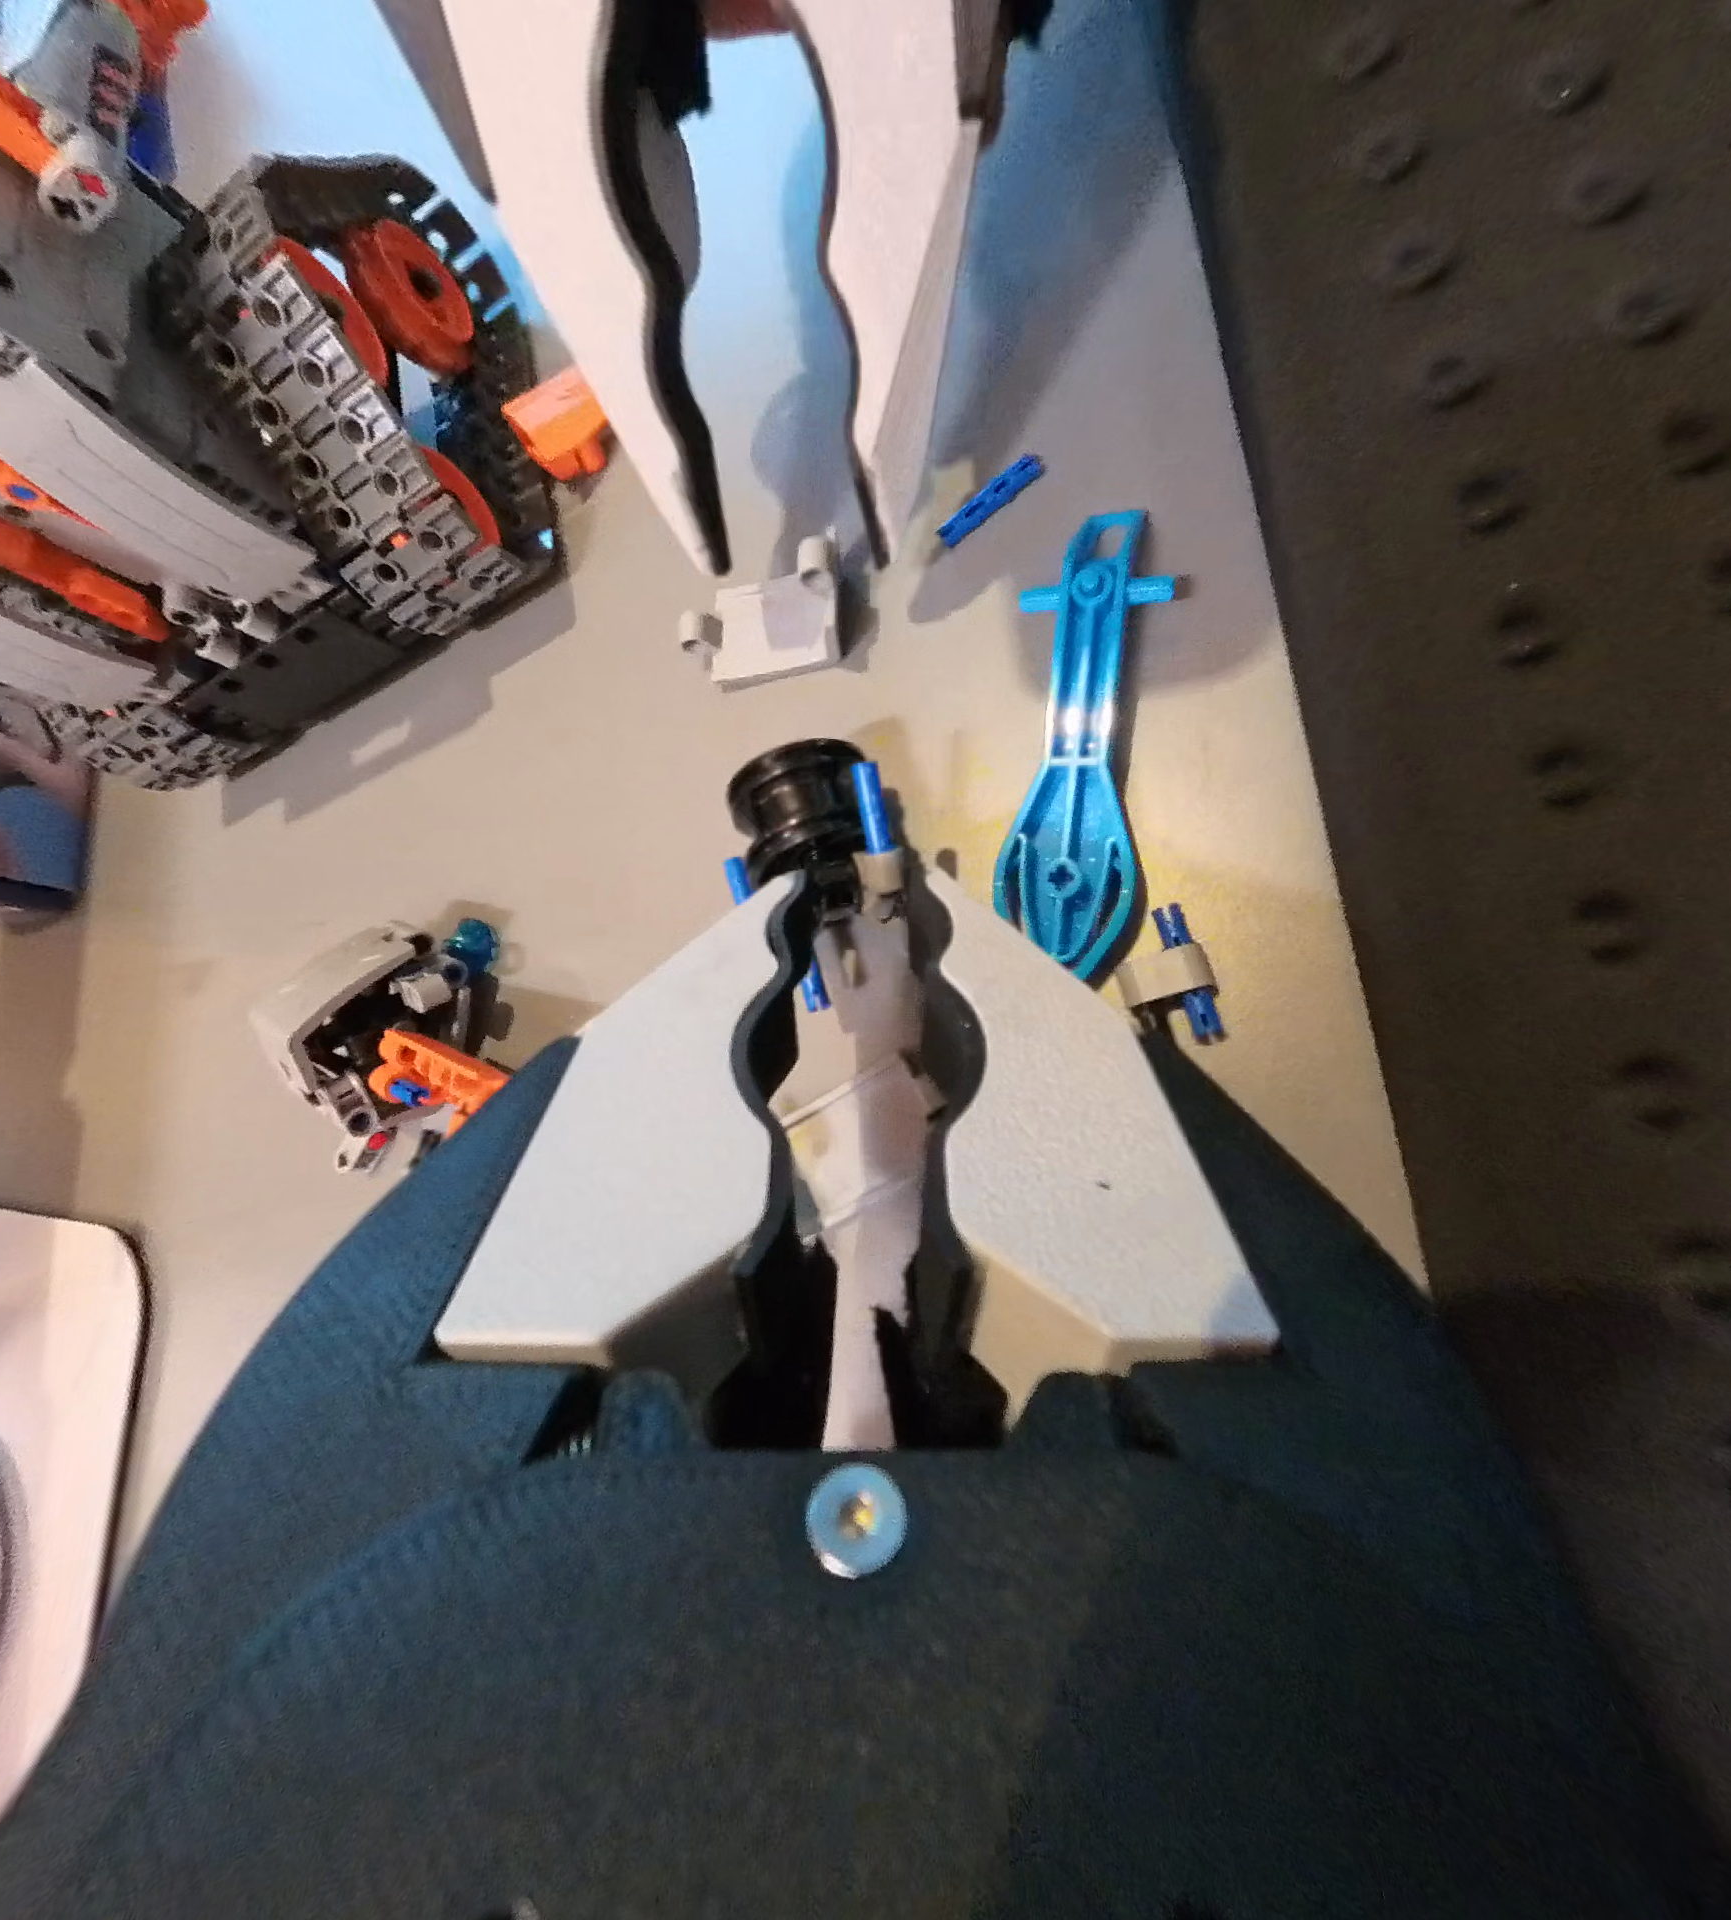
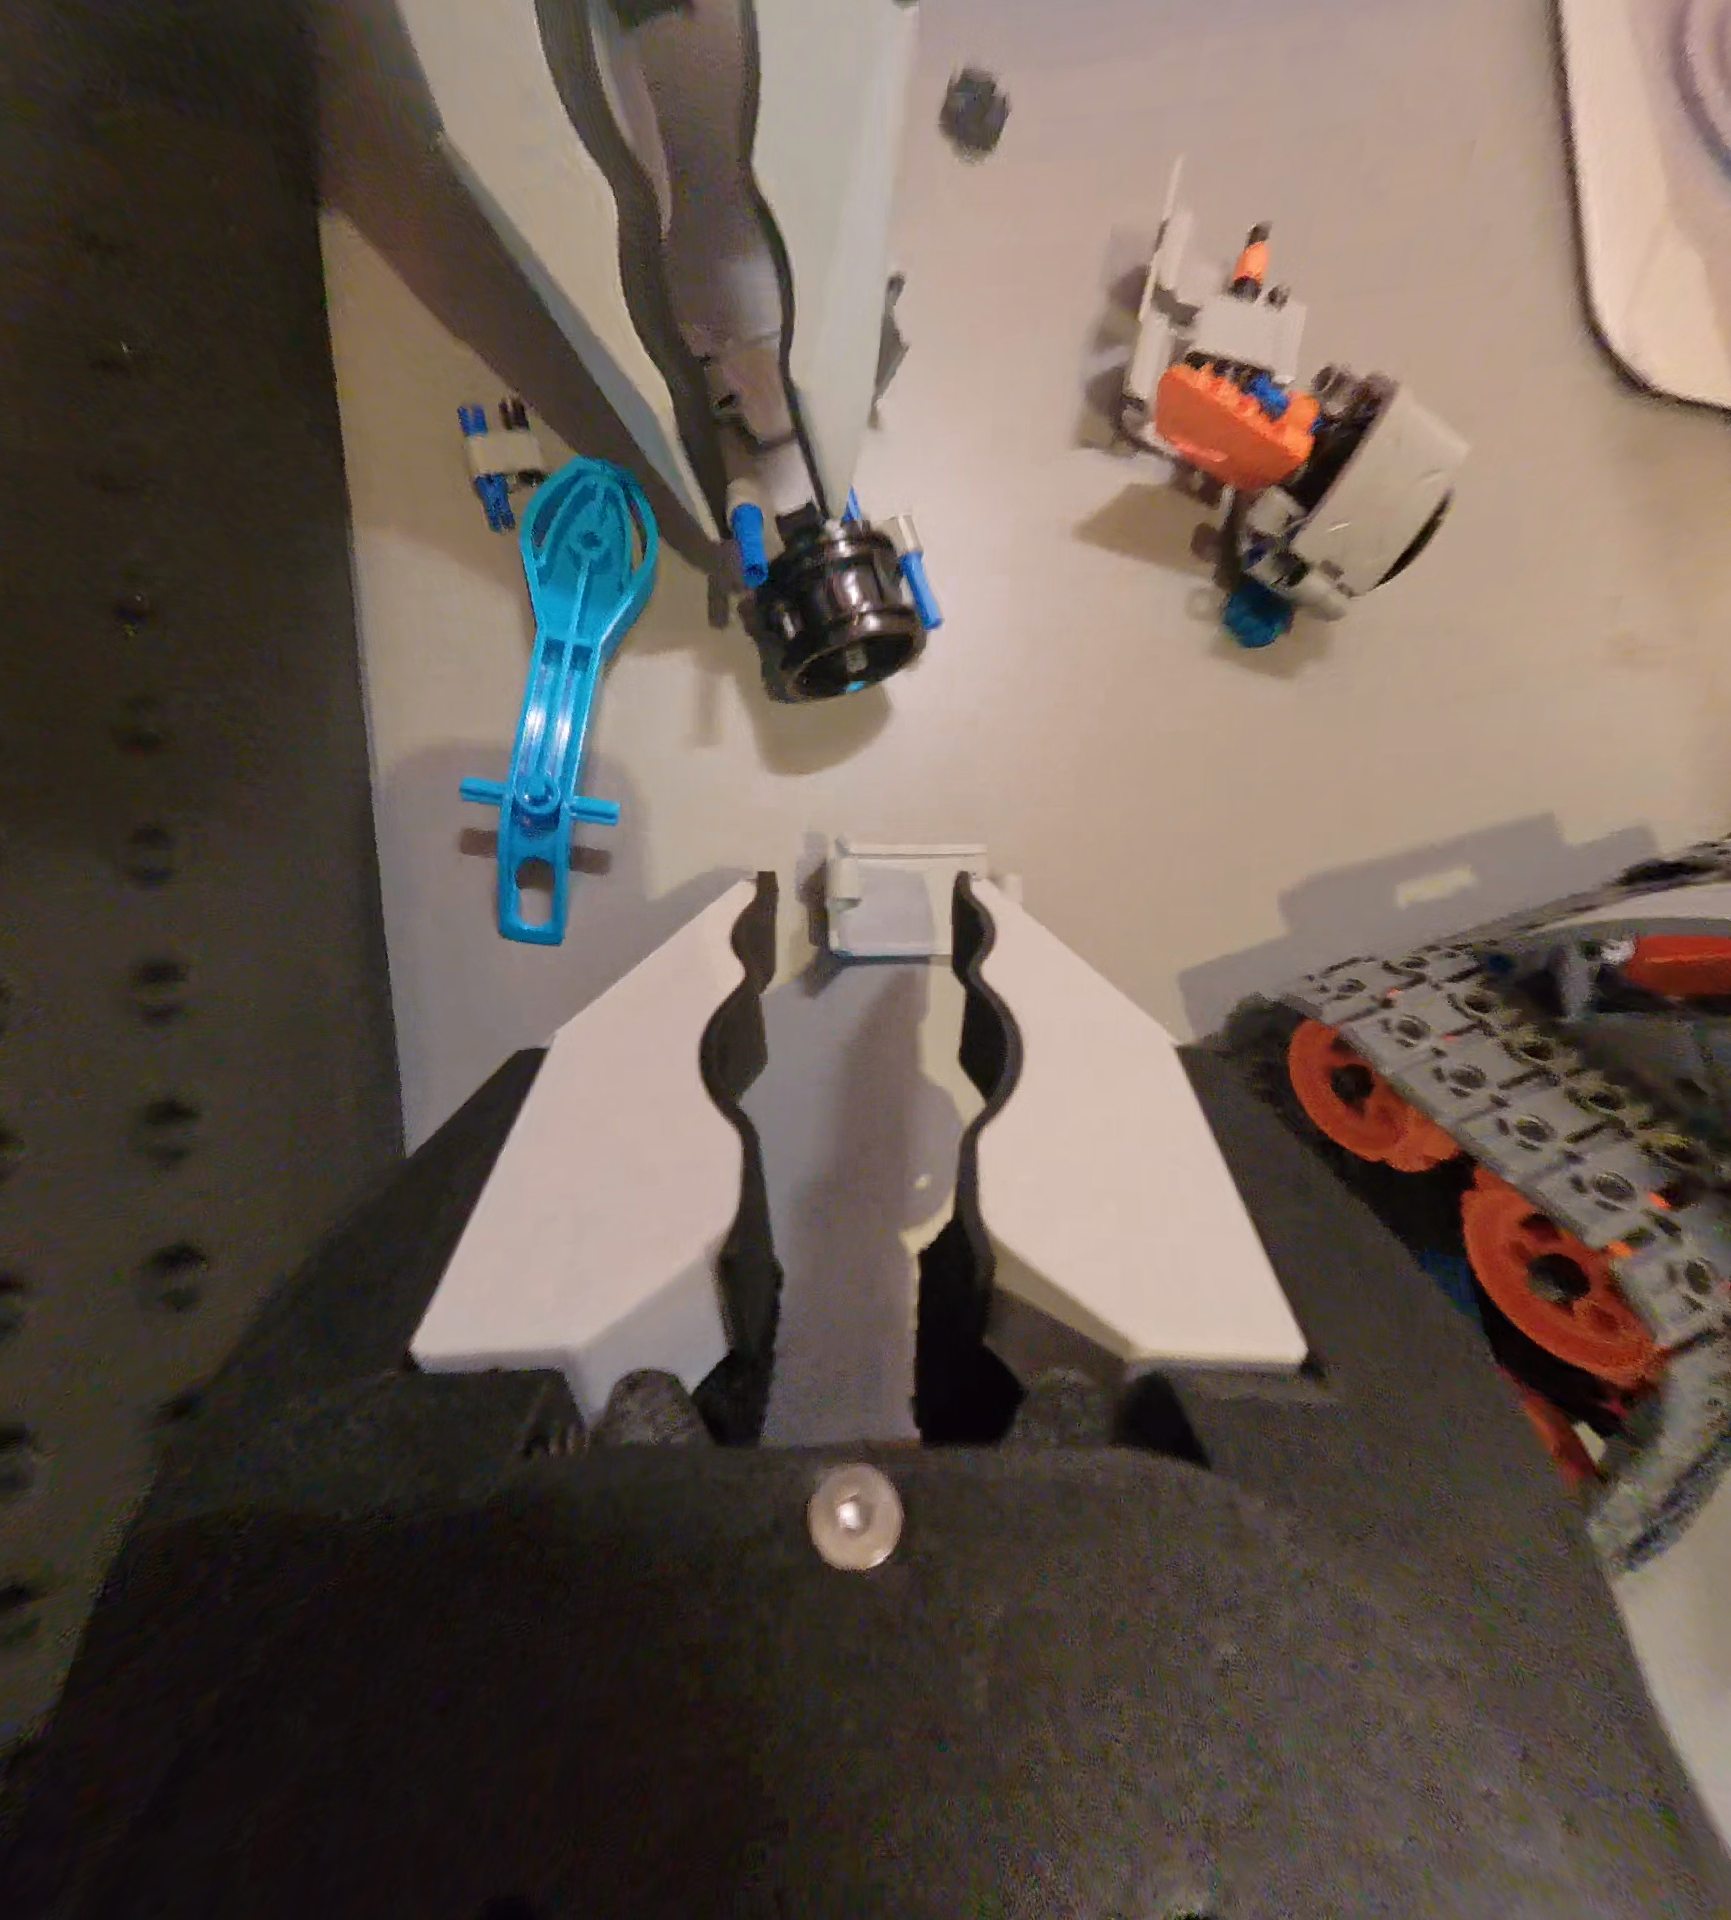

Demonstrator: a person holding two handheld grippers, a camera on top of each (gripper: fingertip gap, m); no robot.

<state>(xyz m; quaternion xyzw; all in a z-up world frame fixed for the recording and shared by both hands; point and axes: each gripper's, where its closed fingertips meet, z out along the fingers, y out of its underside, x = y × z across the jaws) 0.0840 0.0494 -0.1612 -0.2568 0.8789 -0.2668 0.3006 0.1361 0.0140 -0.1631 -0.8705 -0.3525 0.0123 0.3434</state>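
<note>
Between the fingers of my left gripper [image 1: 845, 894] sits a small assembly: a grey piece carrying a black wheel hub [image 1: 799, 805] and blue pins [image 1: 869, 800]. The jaws are closed on the grey piece; the hub projects beyond the fingertips, above the bench [image 1: 528, 810].

My right gripper [image 2: 861, 894] holds nothing. Its jaws stand apart, and a grey bracket [image 2: 887, 904] lies on the bench just beyond the fingertips, in line with the gap. I cannot tell whether the tips touch it.

The two grippers point toward each other, with the bracket lying between them.

Surrounding parts on the bench:
- A translucent blue blade part [image 1: 1079, 769] lies flat near the dark studded mat [image 1: 1567, 727], just beside my left gripper.
- A short grey connector with blue pins [image 1: 1167, 971] lies near the blade's wide end.
- A blue axle [image 1: 991, 499] lies alone, close to my right gripper's fingers as seen from the left wrist view.
- A small grey, black and orange sub-assembly [image 1: 383, 1039] rests well apart from the bracket.
- A tracked vehicle model [image 1: 217, 447] with grey tread links and orange wheels stands at the side.
- A white tray [image 1: 9, 1455] sits at the bench edge.
</note>
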